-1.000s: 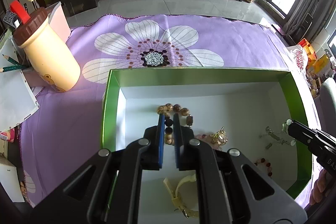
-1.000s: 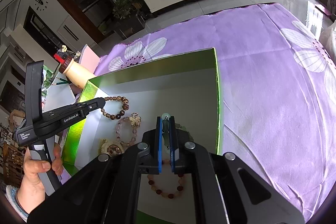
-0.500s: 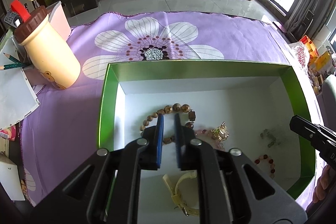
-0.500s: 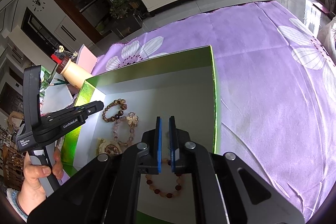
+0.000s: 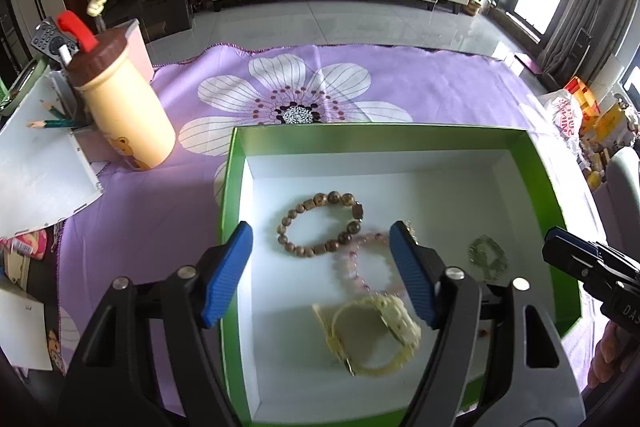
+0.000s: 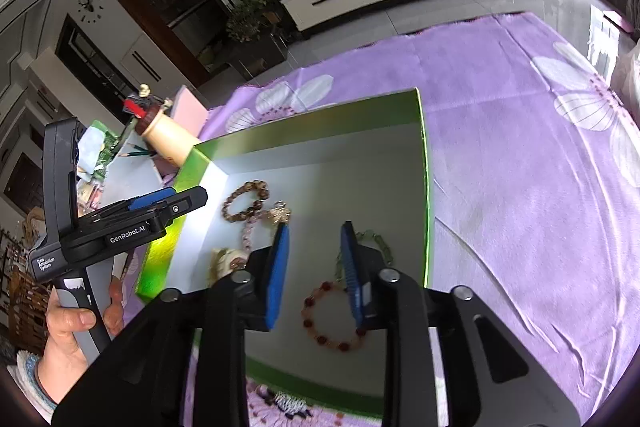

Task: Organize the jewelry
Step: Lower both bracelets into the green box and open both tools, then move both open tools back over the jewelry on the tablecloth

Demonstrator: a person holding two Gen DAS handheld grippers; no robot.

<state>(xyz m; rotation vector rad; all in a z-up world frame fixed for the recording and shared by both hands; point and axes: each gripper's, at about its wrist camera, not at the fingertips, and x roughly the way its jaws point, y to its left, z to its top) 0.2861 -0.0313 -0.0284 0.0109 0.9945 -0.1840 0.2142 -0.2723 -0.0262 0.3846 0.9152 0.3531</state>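
**Green box, five pieces laid out, both tongs hanging empty**

Green cardboard is walling the shallow white-floored box [image 5: 230,195], which is sitting on the purple flowered cloth [image 5: 140,219]. All the jewelry in sight is lying inside it: the brown wooden-bead bracelet [image 5: 320,223] toward the far left, the pink crystal-bead bracelet [image 5: 356,263] touching it, the cream plastic wristwatch [image 5: 376,331] nearer the camera, the pale green bead bracelet [image 5: 488,255] on the right, and the red-and-peach bead bracelet [image 6: 334,315] close to the near wall.

The left gripper [image 5: 320,267] is hovering above the box with its blue-padded tongs spread wide, pinching nothing. The right gripper [image 6: 314,267] is hanging over the red-and-peach bracelet, also parted and empty (its gap looks narrower than the left's).

Judging by this, the placing step is looking finished or between pieces. Any next move is probably calling for untangling the touching brown and pink bracelets, or fetching pieces lying out of view.
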